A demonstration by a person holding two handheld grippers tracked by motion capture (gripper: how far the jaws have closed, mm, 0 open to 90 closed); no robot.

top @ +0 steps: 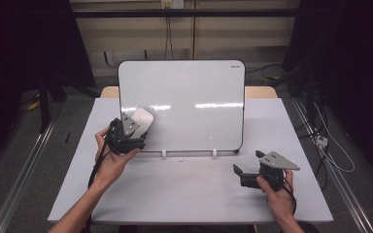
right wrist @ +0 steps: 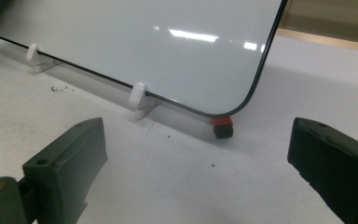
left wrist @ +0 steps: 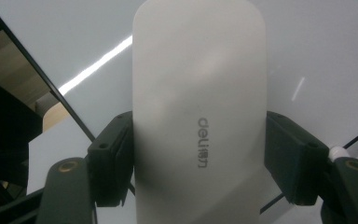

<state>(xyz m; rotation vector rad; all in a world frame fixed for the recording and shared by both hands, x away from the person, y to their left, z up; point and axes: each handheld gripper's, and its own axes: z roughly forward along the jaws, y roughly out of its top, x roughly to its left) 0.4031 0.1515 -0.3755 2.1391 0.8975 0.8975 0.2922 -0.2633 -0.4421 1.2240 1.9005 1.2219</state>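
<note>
A whiteboard (top: 194,102) leans upright on two white clips in the middle of the white table (top: 184,194). My left gripper (top: 133,127) is shut on a white eraser (top: 143,119) and holds it against the board's lower left area. In the left gripper view the eraser (left wrist: 198,112) stands between both jaws, which press on its sides, with the whiteboard (left wrist: 317,56) right behind it. My right gripper (top: 246,171) rests open near the table's right front, aimed at the board's lower right corner. In the right gripper view the gripper (right wrist: 196,163) has nothing between its jaws.
A small red and black piece (right wrist: 223,126) lies on the table (right wrist: 168,177) under the whiteboard's (right wrist: 144,42) lower right corner. White clips (right wrist: 137,97) prop the board's bottom edge. Black specks dot the table in front. Cables and dark stands surround the table.
</note>
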